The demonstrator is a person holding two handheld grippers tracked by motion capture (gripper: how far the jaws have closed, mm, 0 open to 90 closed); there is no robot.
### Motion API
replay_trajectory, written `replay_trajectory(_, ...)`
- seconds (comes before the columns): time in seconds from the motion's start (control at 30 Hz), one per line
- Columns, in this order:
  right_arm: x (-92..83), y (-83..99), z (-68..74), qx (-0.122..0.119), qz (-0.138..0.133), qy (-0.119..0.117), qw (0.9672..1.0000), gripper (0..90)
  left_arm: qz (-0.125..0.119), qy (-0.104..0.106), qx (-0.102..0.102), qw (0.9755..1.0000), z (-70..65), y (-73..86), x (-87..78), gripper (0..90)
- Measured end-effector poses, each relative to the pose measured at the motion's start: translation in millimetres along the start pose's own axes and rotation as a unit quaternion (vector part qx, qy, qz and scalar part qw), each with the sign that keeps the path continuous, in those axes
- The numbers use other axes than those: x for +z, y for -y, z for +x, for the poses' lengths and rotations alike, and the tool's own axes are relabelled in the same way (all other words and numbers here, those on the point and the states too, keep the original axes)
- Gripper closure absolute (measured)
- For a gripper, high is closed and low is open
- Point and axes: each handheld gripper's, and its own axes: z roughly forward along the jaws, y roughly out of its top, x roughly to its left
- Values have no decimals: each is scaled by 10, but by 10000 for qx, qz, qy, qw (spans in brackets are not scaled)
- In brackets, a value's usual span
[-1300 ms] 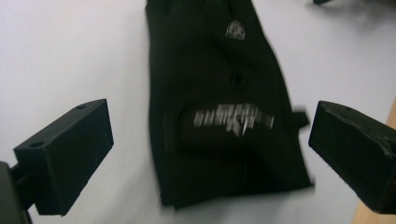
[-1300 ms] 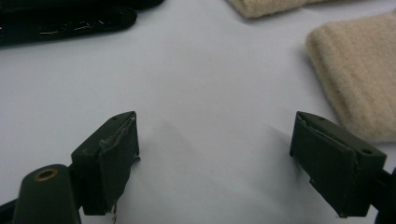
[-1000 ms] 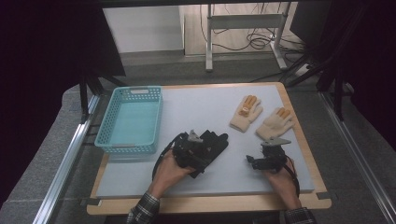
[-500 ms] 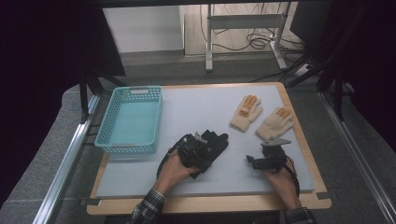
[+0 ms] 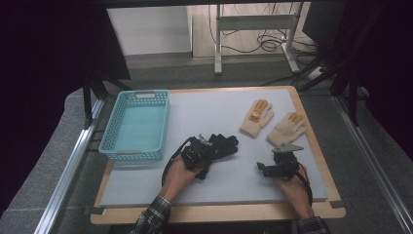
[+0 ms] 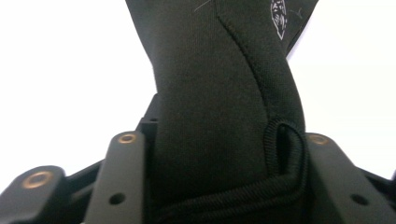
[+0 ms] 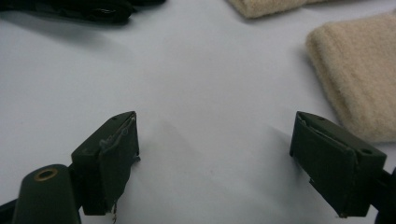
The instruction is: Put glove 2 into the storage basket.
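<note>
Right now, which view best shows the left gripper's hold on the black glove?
Left gripper view: the black glove sits pinched between both jaws, cuff hem visible. High view shows the left gripper over it, jaws hidden. Right gripper view catches just its edge.

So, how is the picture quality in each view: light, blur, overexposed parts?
High view: dim, with dark surroundings, but the basket and beige gloves read clearly. Left gripper view: the table behind is blown out to plain white, while the black glove in the left claw stays sharp enough to show weave. Right gripper view: even light, soft shadows under the open right claw.
</note>
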Motion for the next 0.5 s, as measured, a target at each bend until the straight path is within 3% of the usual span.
replay_trajectory(0.17,0,0,0,2,2,-3,10000,152,-21,112,-8,9999,40,-33,-22,607)
replay_trajectory(0.27,0,0,-1,2,1,-4,10000,152,-42,33,-7,10000,69,-59,-36,606)
replay_trajectory(0.5,-1,0,-1,0,0,-2,10000,152,-216,44,-224,9995,212,-156,-166,602)
